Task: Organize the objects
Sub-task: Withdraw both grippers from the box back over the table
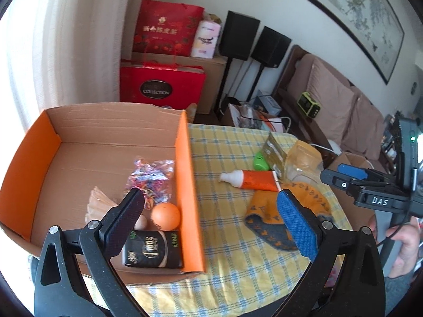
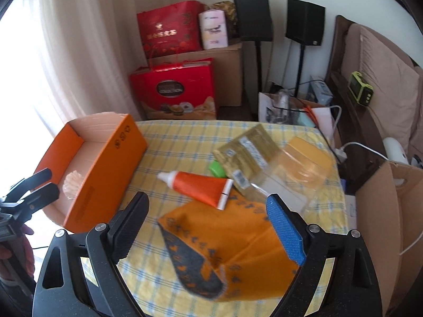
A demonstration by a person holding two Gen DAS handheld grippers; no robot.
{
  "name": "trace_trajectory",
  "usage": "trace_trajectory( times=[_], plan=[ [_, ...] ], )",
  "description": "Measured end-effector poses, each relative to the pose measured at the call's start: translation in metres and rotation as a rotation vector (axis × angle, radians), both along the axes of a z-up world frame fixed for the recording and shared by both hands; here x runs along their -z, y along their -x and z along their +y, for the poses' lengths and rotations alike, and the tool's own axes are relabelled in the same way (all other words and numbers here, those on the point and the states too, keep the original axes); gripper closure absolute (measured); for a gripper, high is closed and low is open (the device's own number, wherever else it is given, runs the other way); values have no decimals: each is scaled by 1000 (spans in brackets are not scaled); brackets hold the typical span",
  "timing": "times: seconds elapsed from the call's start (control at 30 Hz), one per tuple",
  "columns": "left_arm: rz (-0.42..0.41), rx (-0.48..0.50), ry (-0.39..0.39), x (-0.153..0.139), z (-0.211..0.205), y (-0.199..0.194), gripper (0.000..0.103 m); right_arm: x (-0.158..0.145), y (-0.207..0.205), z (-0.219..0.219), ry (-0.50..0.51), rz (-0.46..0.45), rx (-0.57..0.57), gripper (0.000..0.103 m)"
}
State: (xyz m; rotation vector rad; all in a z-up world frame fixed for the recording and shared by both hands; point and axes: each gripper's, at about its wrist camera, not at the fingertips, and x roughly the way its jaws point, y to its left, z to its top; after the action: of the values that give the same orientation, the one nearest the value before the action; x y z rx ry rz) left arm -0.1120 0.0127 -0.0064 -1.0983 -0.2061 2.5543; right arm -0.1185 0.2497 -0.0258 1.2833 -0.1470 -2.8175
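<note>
An orange cardboard box [image 1: 185, 185] stands on the left of the table and holds an orange ball [image 1: 166, 215], a black packet [image 1: 153, 249], a bag of coloured bands [image 1: 150, 179] and a paper fan [image 1: 99, 204]. My left gripper [image 1: 211, 211] is open and empty above the box's right wall. On the yellow checked cloth [image 2: 185, 137] lie an orange tube [image 2: 201, 186], a green cap [image 2: 216, 168], a gold packet [image 2: 247, 155], a clear container [image 2: 298, 169] and an orange cloth [image 2: 224, 237]. My right gripper [image 2: 206, 216] is open and empty just over the orange cloth.
Red gift bags [image 1: 161, 84] and cardboard cartons stand behind the table beside two black speakers [image 1: 242, 35]. A sofa [image 1: 330, 97] runs along the right wall. An open cardboard box [image 2: 383, 211] stands at the table's right edge. A curtain [image 2: 66, 52] hangs at the left.
</note>
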Motion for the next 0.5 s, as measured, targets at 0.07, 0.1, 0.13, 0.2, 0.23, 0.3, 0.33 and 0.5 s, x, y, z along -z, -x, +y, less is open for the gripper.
trace_trajectory(
  times=[0.07,0.1,0.13,0.2,0.23,0.3,0.33,0.5],
  plan=[
    [-2,25,3,0,10,-3,2,2,-9,13,-10,-1,29,12],
    [-3,35,3,0,13,-4,3,3,-11,18,-12,-3,41,12],
    [-4,49,1,0,18,-5,3,4,-15,25,-13,-6,57,12],
    [-9,67,3,2,28,-7,2,6,-23,38,-9,-10,83,12],
    [-9,78,3,2,32,-9,2,7,-27,45,-4,-12,97,12],
    [-11,94,6,4,40,-11,3,9,-32,58,6,-16,125,12],
    [-12,105,9,6,45,-12,3,10,-35,64,11,-18,139,12],
    [-35,145,17,15,65,-13,3,21,-46,86,28,-38,183,12]
  ],
)
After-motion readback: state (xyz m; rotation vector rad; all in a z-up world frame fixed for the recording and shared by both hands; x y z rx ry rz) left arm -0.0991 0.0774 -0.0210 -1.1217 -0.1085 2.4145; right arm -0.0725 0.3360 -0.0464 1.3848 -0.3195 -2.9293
